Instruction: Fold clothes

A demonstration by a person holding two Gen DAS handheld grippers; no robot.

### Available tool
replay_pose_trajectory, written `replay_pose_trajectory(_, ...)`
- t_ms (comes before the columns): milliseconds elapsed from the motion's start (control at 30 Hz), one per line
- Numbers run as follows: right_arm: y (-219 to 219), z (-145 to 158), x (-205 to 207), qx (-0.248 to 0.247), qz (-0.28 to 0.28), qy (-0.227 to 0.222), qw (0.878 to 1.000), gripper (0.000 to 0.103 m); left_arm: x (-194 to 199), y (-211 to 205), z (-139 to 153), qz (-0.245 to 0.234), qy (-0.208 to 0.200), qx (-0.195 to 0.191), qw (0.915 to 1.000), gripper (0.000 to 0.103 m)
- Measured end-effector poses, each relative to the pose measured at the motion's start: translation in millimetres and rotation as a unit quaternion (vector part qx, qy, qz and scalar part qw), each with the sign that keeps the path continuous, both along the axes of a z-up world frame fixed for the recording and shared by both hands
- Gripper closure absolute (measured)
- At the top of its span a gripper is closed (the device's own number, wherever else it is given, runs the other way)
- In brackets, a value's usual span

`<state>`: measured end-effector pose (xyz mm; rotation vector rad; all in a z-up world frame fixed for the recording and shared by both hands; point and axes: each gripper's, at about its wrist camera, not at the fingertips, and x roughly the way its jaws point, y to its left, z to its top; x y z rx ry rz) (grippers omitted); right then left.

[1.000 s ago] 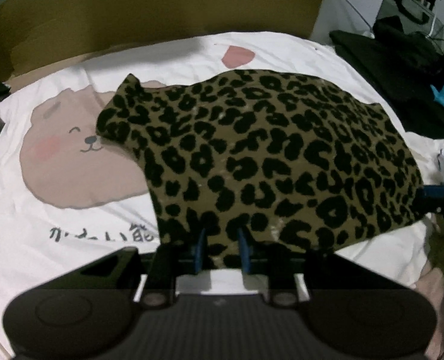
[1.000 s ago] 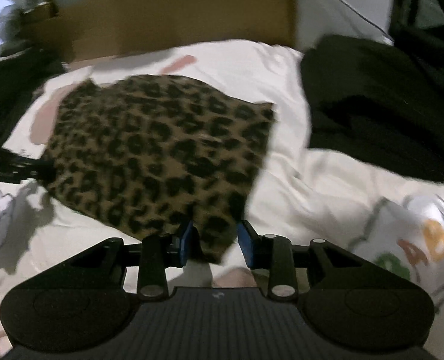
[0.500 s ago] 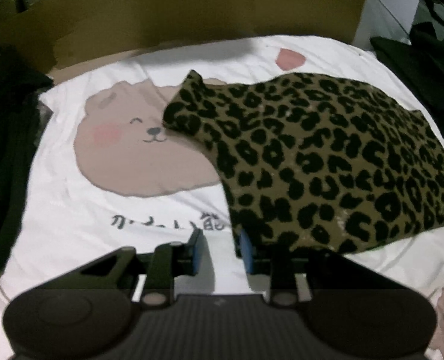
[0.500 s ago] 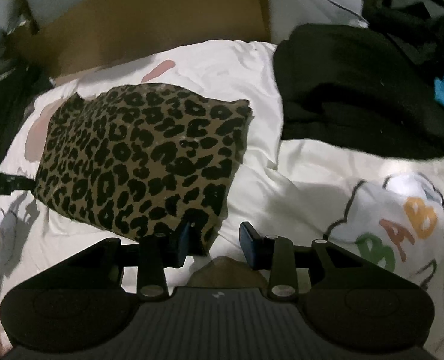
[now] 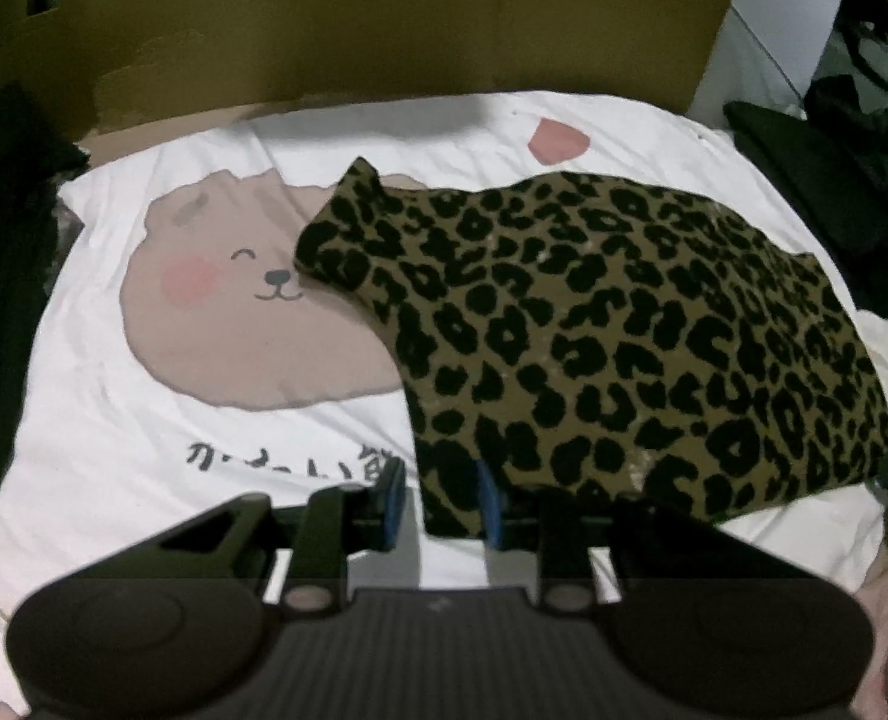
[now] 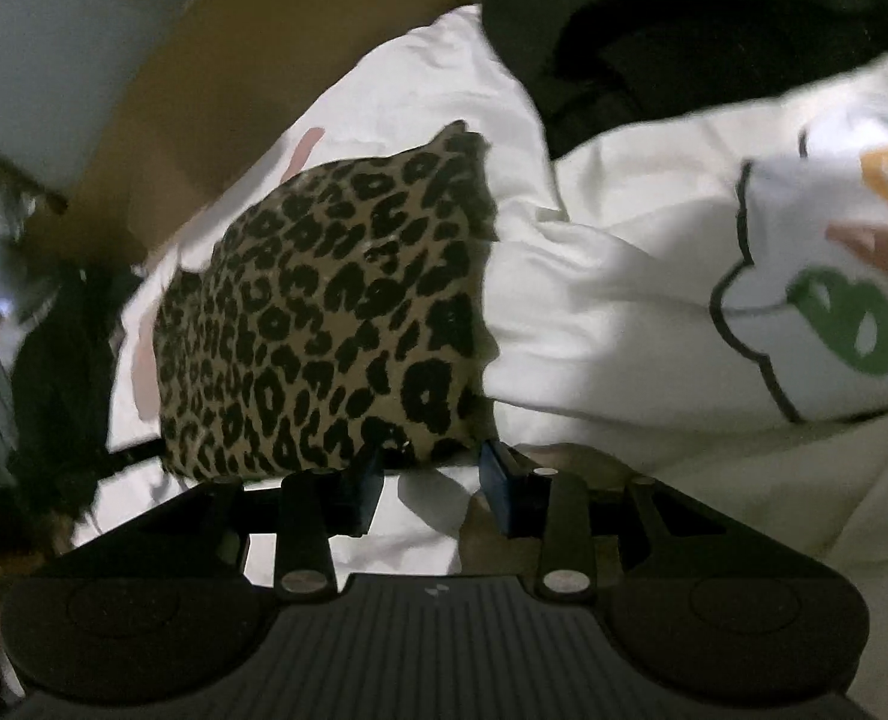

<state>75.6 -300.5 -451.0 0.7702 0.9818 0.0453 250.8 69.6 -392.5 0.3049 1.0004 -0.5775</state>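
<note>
Dark script [image 5: 291,461] runs under a bear print [image 5: 246,306] on the white cloth [image 5: 114,432]; a green "B" [image 6: 846,324] shows rightward. Both grippers, left [image 5: 438,498] and right [image 6: 429,483], have fingers apart at the leopard top [image 5: 624,330]

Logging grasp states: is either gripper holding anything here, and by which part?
Nothing is held. The left gripper and right gripper are both open at the near edge of the leopard-print garment, fingers apart.

A home, likely a bedroom: the work surface is a soft white sheet [image 5: 114,450] printed with a cartoon bear [image 5: 234,300] and handwritten characters. Cardboard [image 5: 384,30] stands along the far edge. Dark clothes [image 6: 654,42] lie heaped at the side, beside white fabric with coloured letters [image 6: 840,312]. Lighting is dim.
</note>
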Motion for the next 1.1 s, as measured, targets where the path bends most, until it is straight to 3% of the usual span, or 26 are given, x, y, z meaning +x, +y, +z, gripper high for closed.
replay_pose_trajectory(233,-17,-19,-1,0.100,-0.046,-0.004,0.994,0.062,3,-1,-2,0.004,0.006,-0.010,0.9999,0.073)
replay_pose_trajectory(367,-26,-29,1,0.156,-0.072,0.009,0.985,0.086,2,-2,-2,0.000,0.003,-0.007,1.0000,0.073)
replay_pose_trajectory(500,-28,-22,-1,0.187,-0.072,-0.018,0.980,0.089,3,-1,-2,0.005,0.009,-0.010,0.9999,0.072)
replay_pose_trajectory(833,-6,-51,6,0.222,-0.084,0.015,0.971,0.080,7,5,-6,0.011,0.040,-0.030,0.9987,0.070)
replay_pose_trajectory(933,0,-54,11,0.224,-0.085,0.014,0.971,0.080,8,9,-9,0.020,0.048,-0.041,0.9978,0.063)
replay_pose_trajectory(1100,3,-48,12,0.210,-0.070,0.001,0.975,0.089,11,16,-15,0.037,0.061,-0.061,0.9956,0.058)
